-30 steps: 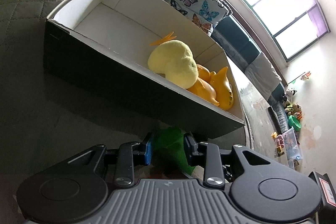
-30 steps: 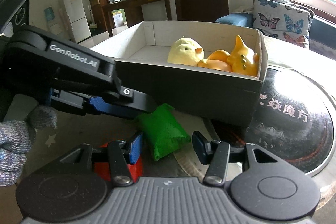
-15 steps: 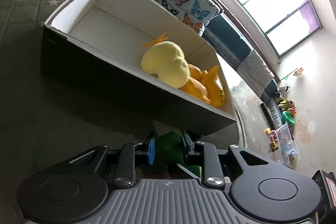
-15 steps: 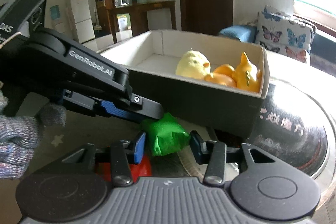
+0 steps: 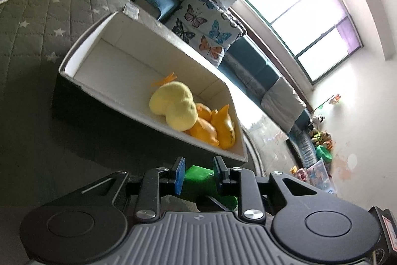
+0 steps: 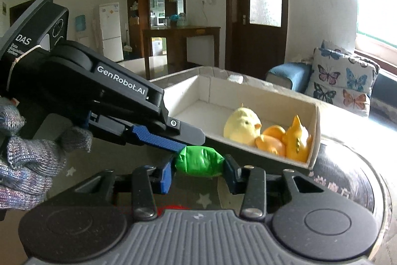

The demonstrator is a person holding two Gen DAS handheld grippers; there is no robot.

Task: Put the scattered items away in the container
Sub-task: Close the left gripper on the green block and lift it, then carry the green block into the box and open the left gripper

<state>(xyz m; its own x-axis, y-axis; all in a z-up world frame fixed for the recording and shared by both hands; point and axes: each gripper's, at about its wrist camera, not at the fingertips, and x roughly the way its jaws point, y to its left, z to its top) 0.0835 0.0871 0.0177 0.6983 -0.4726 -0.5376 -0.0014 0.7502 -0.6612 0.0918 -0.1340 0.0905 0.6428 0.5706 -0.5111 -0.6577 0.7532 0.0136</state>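
Both claws have come up since a second ago, and the green bag (image 6: pixel 198 160), which lay on the mat (image 5: pixel 37 41) between open jaws, now hangs between them clear of it. Left gripper (image 5: pixel 199 167) is clamped on the bag, its pads tight on both sides of the near part. In the right wrist view its fingers reach down from the left onto the bag's top left end, and a gloved hand (image 6: pixel 29 160) holds its body. Right gripper (image 6: pixel 198 167) has the bag lengthwise between its jaws, which are closing, with the pads pressing on both ends. The bag sits just near of the box's (image 6: pixel 315 131) dark near wall, toward its right end, still outside it. Inside the box, at the right end, lie a yellow plush (image 6: pixel 242 127) and orange toys (image 6: pixel 295 138), touching one another. A sliver of something red (image 6: pixel 171 206) shows on the mat under the right gripper.
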